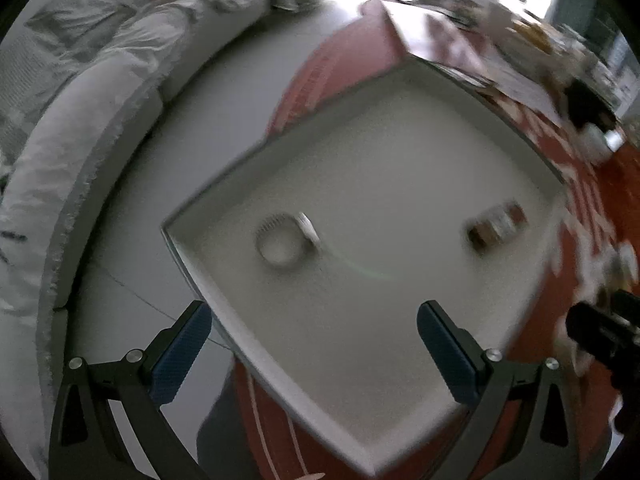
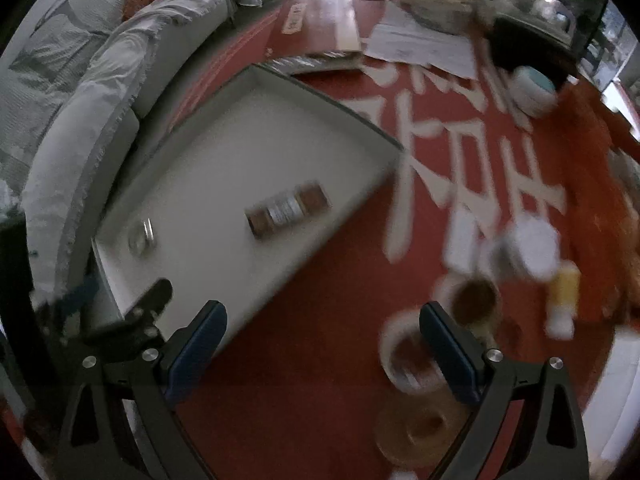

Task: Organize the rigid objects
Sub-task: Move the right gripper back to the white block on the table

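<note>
A white shallow tray (image 1: 360, 360) (image 2: 192, 264) lies on a red table. In it lie a small brown spice jar (image 1: 496, 226) (image 2: 288, 208) on its side and a small metal ring-shaped tin (image 1: 282, 240) (image 2: 141, 238). My left gripper (image 1: 314, 334) is open and empty, hovering above the tray's near corner. My right gripper (image 2: 322, 336) is open and empty above the red table, right of the tray. Beside its right finger stand round jars with brown contents (image 2: 476, 304) and a roll of tape (image 2: 416, 428).
A white lidded container (image 2: 534, 246) and a yellow bottle (image 2: 564, 294) lie at the right. A teal-topped white tub (image 2: 534, 90), papers (image 2: 424, 46) and clutter sit at the back. A grey sofa (image 1: 80, 120) runs along the left, off the table edge.
</note>
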Motion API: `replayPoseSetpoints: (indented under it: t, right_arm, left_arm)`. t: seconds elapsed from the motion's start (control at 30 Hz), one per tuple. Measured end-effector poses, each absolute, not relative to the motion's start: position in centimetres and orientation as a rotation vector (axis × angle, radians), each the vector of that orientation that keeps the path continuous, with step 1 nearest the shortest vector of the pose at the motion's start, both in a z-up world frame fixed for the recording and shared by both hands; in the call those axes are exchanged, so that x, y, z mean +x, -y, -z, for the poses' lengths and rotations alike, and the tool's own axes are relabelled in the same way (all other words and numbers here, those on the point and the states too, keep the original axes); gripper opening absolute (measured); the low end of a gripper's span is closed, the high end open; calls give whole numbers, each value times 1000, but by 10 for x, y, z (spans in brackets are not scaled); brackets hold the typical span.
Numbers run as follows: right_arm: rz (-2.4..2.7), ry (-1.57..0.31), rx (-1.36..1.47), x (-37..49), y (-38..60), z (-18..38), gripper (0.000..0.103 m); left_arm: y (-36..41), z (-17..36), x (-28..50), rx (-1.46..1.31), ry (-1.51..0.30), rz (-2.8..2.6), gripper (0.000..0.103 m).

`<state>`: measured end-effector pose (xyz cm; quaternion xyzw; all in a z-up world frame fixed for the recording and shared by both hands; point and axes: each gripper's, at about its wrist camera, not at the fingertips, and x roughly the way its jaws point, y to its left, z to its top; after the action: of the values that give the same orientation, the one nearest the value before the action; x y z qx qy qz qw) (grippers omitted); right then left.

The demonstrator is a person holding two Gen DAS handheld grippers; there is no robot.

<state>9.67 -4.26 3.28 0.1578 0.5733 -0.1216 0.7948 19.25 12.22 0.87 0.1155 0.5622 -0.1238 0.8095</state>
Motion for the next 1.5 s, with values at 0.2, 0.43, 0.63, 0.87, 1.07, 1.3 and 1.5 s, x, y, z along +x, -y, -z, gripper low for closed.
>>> replayPoseSetpoints:
  t: [0.2,0.43,0.63,0.87,1.07,1.3,1.5]
  right_arm:
    - [385,-1255,437,1,68,-16,98]
    - [578,-1241,759,-105,124,13,98]
    - [588,-1239,852,-139,133,31,98]
    - [544,-1227,841,-139,132,33,98]
    - [536,-1227,857,-144,136,36,98]
    - [506,-1273,791,-135,119,40,98]
    - [234,-1356,456,-91,81,36,98]
  left_arm:
    - [-100,-16,126,342,-1213,444,103]
    - [-49,-4,53,437,-1269,569,103]
    - [-33,13,35,490,-1294,552,103]
    - [-16,20,36,463,-1288,545,103]
    - [-12,26,12,495,-1299,575,103]
    - [-38,30,35,423,-1329,492,103]
    - [-53,27,44,412,-1331,482,103]
